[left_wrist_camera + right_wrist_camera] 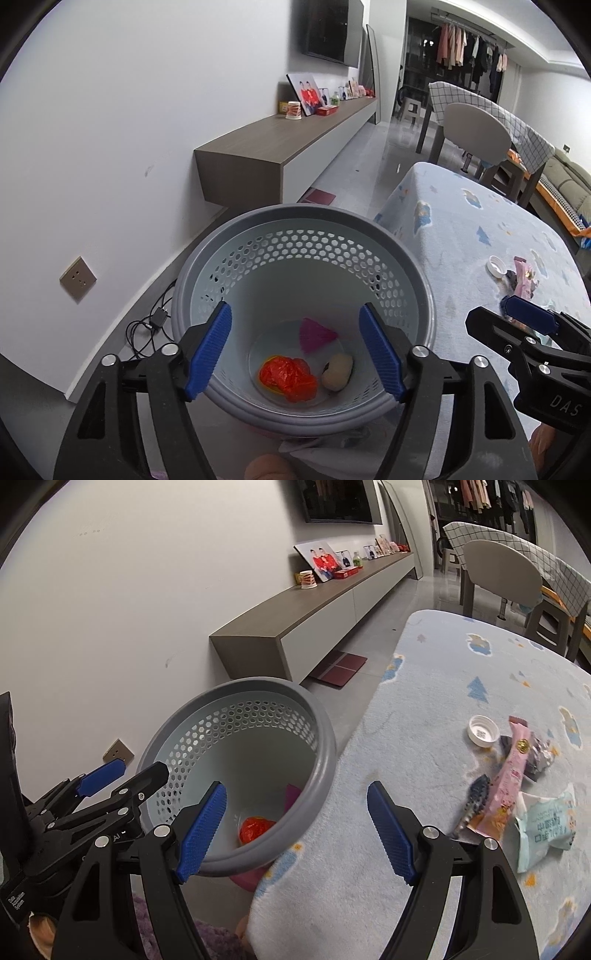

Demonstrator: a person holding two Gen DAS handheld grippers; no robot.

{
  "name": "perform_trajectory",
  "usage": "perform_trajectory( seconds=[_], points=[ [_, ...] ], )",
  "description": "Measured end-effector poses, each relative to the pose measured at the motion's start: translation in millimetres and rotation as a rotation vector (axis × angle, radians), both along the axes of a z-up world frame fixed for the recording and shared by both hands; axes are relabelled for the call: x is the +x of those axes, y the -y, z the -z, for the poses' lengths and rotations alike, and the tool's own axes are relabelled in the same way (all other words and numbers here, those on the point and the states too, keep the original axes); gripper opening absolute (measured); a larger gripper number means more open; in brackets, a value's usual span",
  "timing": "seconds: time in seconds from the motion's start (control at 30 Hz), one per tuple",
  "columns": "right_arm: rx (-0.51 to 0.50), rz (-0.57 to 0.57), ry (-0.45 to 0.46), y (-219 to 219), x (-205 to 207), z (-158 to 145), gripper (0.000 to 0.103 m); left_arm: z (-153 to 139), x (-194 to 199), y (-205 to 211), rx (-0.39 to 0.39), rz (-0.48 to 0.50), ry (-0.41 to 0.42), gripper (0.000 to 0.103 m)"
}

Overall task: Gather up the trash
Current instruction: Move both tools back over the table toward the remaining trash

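A grey perforated basket (295, 214) stands on the floor beside a table with a pale blue cloth (424, 701). In it lie a red crumpled bag (288, 378), a beige lump (338, 371) and a magenta scrap (316, 334). My left gripper (294, 307) hangs open over the basket's mouth, nothing between its fingers. My right gripper (296, 786) is open and empty over the basket's rim (325, 746) and the table's edge. On the cloth to its right lie a white cap (482, 734), a pink wrapper (506, 779), a pale green wrapper (546, 823) and a dark wrapper (476, 801).
A long low cabinet (280, 147) runs along the white wall, with photos and a cup on top. A socket (78, 278) and cables (147, 328) are left of the basket. A red flat scale (341, 670) lies on the floor. Chairs (476, 129) stand beyond the table.
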State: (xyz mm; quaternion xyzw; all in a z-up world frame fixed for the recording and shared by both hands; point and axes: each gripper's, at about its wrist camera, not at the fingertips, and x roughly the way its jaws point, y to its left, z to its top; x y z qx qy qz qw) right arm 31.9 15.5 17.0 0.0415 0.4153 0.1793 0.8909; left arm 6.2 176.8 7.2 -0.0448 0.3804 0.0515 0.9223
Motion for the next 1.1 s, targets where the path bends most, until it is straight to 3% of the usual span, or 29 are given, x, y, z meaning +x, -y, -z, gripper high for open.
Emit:
perform_trajectory(
  seconds=[0.27,0.4,1.1],
  points=[
    [0.018,0.071,0.004,32,-10,-5,0.075,-3,0,26,0.005,0.058,0.007,0.073],
    [0.02,0.101,0.017,48,-16,-9,0.075,-6,-2,41,0.019,0.084,0.026,0.082],
    [-0.051,0.171,0.045,135,-31,-31,0.075,-6,-5,107,0.03,0.197,0.024,0.085]
  ],
)
